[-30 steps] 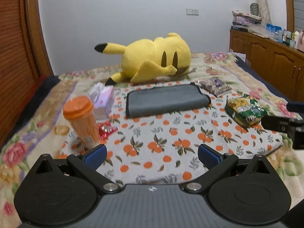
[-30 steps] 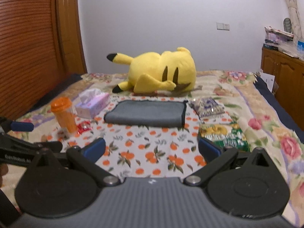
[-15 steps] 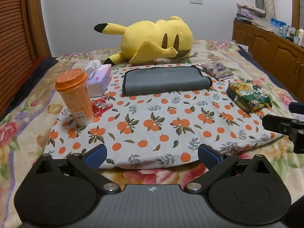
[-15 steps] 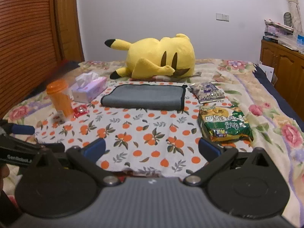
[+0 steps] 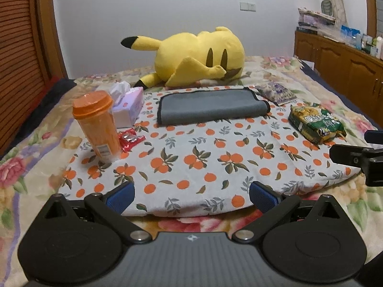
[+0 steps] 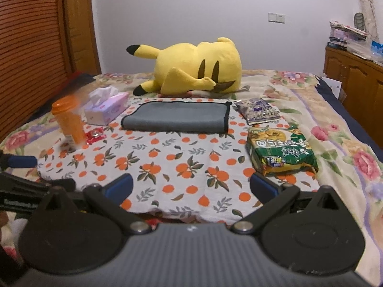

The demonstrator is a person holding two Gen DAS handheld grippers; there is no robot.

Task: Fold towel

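A grey towel with a dark hem (image 5: 210, 106) (image 6: 176, 117) lies folded flat at the far side of an orange-print cloth (image 5: 203, 160) (image 6: 167, 162) on the bed. My left gripper (image 5: 191, 195) is open and empty, hovering at the cloth's near edge, well short of the towel. My right gripper (image 6: 190, 187) is open and empty, also at the near edge. The right gripper's tip shows at the right edge of the left wrist view (image 5: 359, 155). The left gripper's tip shows at the left edge of the right wrist view (image 6: 24, 167).
An orange cup (image 5: 98, 125) (image 6: 69, 122), a tissue box (image 5: 128, 106) (image 6: 106, 110) and a red wrapper (image 5: 130, 138) stand left of the towel. A green snack bag (image 5: 316, 122) (image 6: 280, 150) and purple packet (image 6: 258, 111) lie right. A yellow plush (image 5: 198, 57) (image 6: 194, 67) lies behind. Wooden cabinets (image 5: 340, 64) stand far right.
Both grippers have drawn back toward me and lowered; the cloth's near edge now shows in front of the fingers. The towel and other objects have not moved.
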